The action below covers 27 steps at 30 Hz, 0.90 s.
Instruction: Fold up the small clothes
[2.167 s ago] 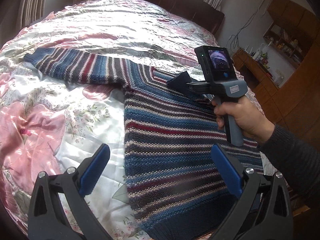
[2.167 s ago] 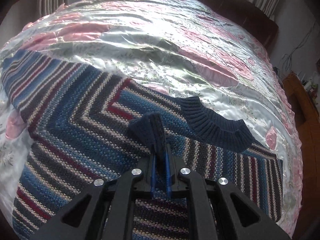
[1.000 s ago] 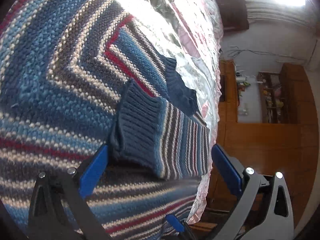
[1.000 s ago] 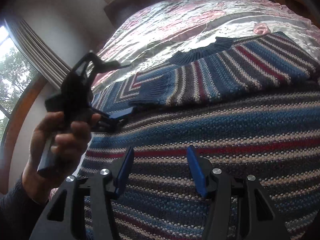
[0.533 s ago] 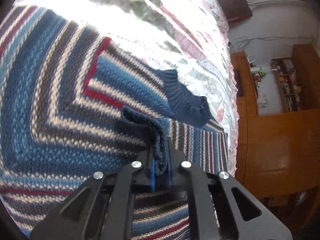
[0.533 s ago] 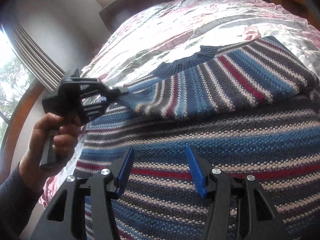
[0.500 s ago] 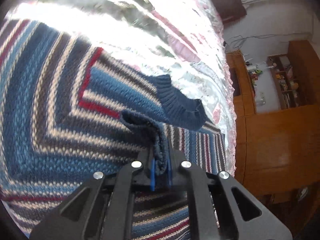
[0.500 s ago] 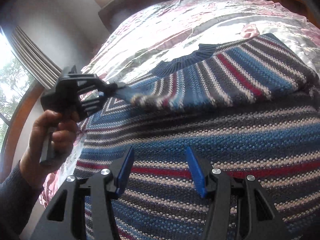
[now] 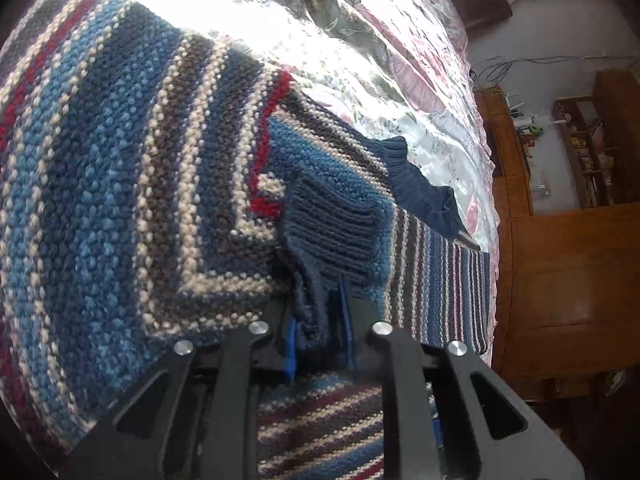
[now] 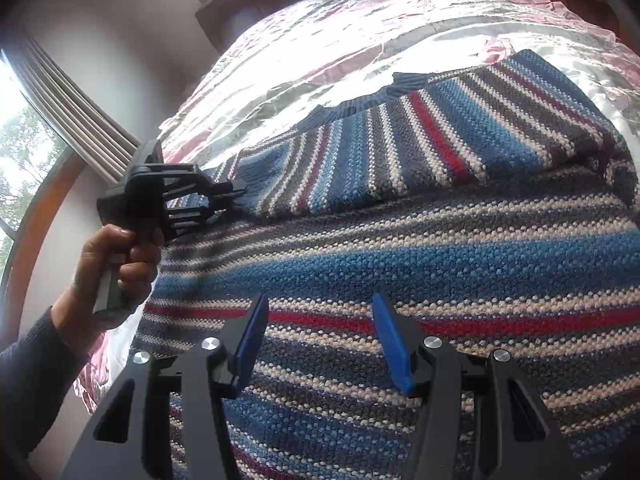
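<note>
Half a second on, your left gripper (image 9: 318, 340) no longer pinches as tightly: its jaws have parted a little, and the sleeve (image 9: 332, 228) cuff now sits loosely between them, while before it was squeezed flat. In the right wrist view the sleeve has slid a touch further over the sweater (image 10: 420, 264) body, and your left hand (image 10: 114, 264) has dropped slightly toward 8 o'clock.

The sweater lies flat on the bed (image 10: 360, 28), filling most of both views. Its folded sleeve runs long from about 9 o'clock to 2 o'clock across the chest in the right wrist view, cuff end at the left gripper, shoulder end toward the far edge at 2 o'clock. The dark ribbed collar (image 10: 360, 102) sits at 12 o'clock, just beyond the sleeve.

Your right gripper (image 10: 320, 344) hovers over the sweater's lower body, its jaws wide apart and holding nothing.
</note>
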{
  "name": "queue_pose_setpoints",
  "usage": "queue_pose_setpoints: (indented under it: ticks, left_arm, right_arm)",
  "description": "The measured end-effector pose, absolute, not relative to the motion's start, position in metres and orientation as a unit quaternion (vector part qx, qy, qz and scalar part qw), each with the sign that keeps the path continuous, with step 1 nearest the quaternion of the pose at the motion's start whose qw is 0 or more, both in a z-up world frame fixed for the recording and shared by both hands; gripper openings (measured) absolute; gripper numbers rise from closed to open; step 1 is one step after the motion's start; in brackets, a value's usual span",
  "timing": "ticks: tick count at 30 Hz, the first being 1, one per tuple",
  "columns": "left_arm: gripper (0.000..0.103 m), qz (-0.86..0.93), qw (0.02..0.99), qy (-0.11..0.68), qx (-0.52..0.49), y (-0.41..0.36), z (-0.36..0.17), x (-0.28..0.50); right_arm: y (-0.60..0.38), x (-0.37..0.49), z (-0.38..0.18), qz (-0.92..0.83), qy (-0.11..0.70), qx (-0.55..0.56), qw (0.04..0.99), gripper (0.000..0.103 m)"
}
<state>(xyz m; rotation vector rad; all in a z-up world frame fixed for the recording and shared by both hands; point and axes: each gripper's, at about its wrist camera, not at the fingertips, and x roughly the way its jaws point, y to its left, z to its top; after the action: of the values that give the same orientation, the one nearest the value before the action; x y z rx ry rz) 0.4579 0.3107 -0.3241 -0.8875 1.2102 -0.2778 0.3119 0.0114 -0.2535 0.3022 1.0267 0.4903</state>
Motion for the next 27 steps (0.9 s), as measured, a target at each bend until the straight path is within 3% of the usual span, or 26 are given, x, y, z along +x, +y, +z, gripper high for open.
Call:
queue_pose_setpoints:
  ticks: [2,4,8,13,15,18,20,27]
  left_arm:
    - [0.056,-0.106,0.743,0.541,-0.380,0.312,-0.310,0.452]
    - [0.072,-0.070,0.773,0.521,-0.357,0.315,-0.289,0.437]
    - [0.080,-0.132,0.780,0.483,-0.375,0.304,-0.268,0.428]
    - [0.077,-0.140,0.727,0.527,-0.418,0.297,-0.309,0.442]
    - [0.074,-0.143,0.717,0.519,-0.443,0.308,-0.309,0.435]
    - [0.085,-0.146,0.729,0.489,-0.456,0.337,-0.283,0.408]
    - [0.093,-0.126,0.749,0.462,-0.457,0.375,-0.264,0.379]
    - [0.093,0.056,0.782,0.376,-0.495,0.572,-0.238,0.272]
  right_arm:
    - [-0.004,0.320,-0.243,0.219,0.466,0.151,0.844,0.055]
    - [-0.032,0.335,-0.229,0.190,0.439,0.167,0.862,0.055]
    - [-0.095,0.384,-0.228,0.113,0.431,0.205,0.872,0.055]
    - [-0.116,0.414,-0.265,0.098,0.500,0.219,0.832,0.047]
    - [-0.106,0.408,-0.254,0.100,0.493,0.193,0.843,0.056]
    - [-0.083,0.397,-0.235,0.136,0.476,0.196,0.846,0.059]
    - [-0.056,0.392,-0.226,0.167,0.474,0.188,0.844,0.059]
    - [0.050,0.381,-0.225,0.253,0.492,0.156,0.819,0.059]
